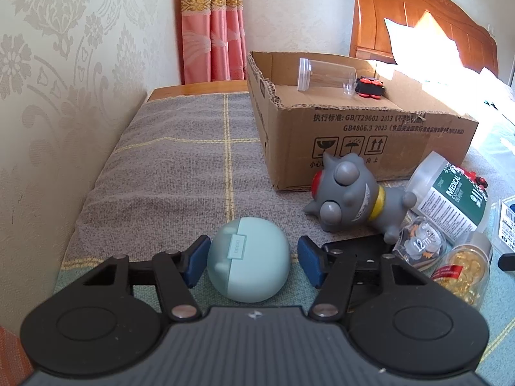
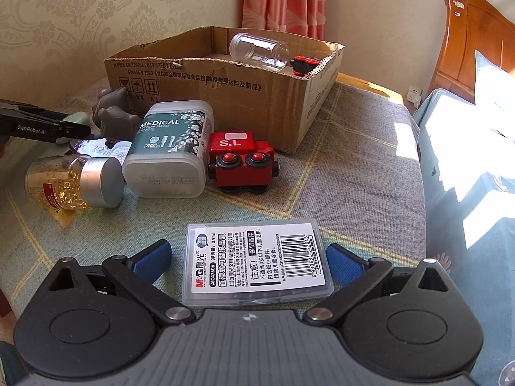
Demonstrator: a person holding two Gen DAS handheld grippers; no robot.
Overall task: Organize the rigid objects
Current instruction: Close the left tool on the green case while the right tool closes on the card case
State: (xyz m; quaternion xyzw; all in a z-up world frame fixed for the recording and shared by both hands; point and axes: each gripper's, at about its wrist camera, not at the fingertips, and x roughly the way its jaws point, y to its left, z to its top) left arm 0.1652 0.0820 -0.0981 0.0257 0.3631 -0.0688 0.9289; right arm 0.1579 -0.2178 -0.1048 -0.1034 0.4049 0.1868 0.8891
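A mint-green earbud case lies on the checked blanket between the pads of my left gripper. The left pad touches its side, and a sliver of blanket shows between the case and the right pad. My right gripper stands open around a clear flat refill box with a barcode label, and both pads are off it. An open cardboard box at the back holds a clear jar on its side and a red-and-black toy.
Right of the left gripper lie a grey rubber toy, a cotton swab tub, a small clear packet and a bottle of golden capsules. A red toy train stands before the carton. The wall is left and the bed right.
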